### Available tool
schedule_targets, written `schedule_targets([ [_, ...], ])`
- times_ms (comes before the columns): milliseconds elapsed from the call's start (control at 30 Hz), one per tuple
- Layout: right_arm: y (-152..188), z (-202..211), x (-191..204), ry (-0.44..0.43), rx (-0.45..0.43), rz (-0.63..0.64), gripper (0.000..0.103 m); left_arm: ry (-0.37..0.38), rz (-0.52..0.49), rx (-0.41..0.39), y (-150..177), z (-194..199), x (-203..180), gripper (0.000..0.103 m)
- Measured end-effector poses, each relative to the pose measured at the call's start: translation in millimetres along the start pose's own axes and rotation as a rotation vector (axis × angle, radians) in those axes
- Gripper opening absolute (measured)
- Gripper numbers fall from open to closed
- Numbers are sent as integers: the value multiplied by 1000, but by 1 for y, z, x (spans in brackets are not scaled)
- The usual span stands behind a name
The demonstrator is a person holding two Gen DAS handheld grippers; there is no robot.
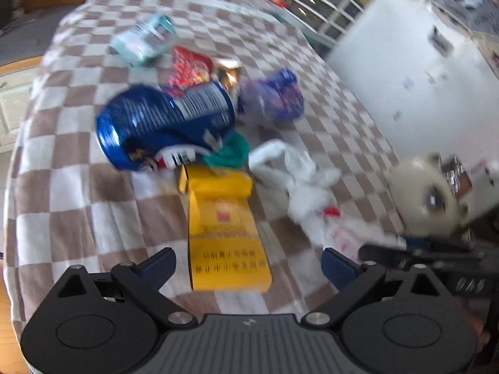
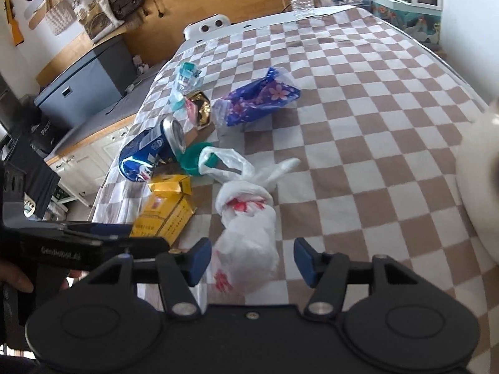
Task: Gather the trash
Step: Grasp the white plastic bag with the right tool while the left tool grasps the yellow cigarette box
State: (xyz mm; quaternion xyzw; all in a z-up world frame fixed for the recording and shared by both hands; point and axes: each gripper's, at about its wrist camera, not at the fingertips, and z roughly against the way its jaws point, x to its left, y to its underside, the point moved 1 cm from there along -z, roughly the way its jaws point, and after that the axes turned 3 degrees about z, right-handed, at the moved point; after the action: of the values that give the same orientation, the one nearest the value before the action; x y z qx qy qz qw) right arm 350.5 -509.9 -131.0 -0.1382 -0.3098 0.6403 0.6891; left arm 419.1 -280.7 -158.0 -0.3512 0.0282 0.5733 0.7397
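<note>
Checkered cloth w/ can beside yellow box; both grippers spread apart, white bag between right's

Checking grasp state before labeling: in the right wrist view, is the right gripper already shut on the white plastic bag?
No: the right gripper stands open, its blue fingers either side of the white plastic bag, not closed on it.
</note>
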Motion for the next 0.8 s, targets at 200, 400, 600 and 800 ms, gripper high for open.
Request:
schedule_targets([
  [200, -6, -20, -1, -25, 72, -82, 44, -87, -5, -2, -18, -6, -10, 91],
  [400, 8, -18, 2, 20, 105, -74, 35, -240, -15, 64, -16, -28, -16, 77],
  [600, 26, -11, 1, 37, 99, -100, 30, -308, -62, 63, -10, -30, -29, 61],
  [800, 36, -3, 2, 50, 66, -117, 27, -295, -51, 70, -4, -23, -32, 60],
])
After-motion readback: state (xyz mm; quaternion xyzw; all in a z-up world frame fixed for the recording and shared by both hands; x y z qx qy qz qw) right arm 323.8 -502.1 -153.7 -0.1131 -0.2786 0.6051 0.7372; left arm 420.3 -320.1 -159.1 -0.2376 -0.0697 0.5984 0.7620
